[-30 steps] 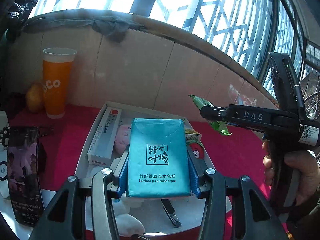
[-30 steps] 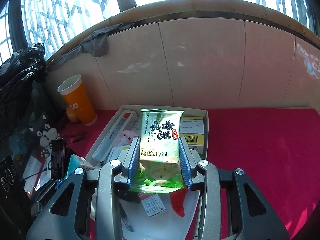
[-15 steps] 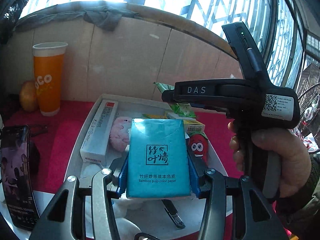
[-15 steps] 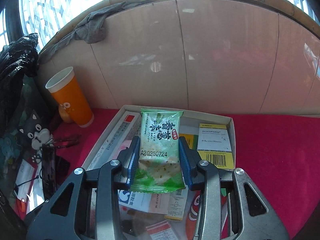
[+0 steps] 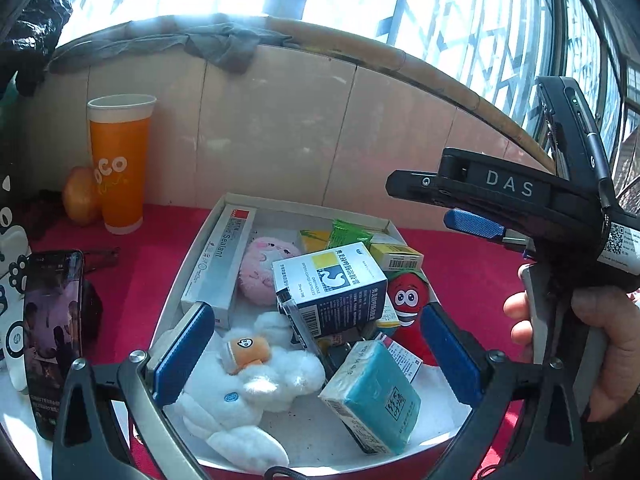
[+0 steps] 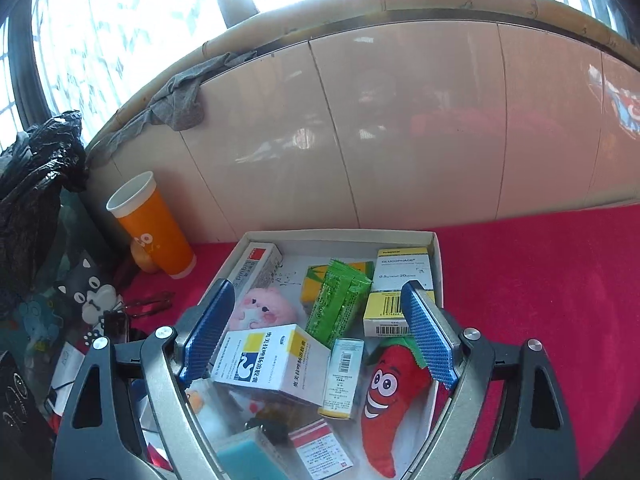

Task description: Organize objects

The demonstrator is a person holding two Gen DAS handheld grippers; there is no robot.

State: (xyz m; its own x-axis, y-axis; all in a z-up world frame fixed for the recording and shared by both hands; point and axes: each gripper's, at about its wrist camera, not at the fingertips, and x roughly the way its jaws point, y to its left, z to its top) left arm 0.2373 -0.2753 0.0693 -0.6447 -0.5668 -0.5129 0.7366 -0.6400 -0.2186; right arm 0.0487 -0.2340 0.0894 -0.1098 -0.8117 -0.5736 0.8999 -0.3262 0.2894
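Crowded box under my tongs, open red surface to the right.

The white box is packed nearly wall to wall: the blue-and-white medicine box sits high in the middle, the green snack packet leans beside it, the red plush fills the right side and the white plush the near left corner. On the left an orange cup and a phone block the way. The red surface right of the box lies bare. My right tongs hang above the box's right edge.
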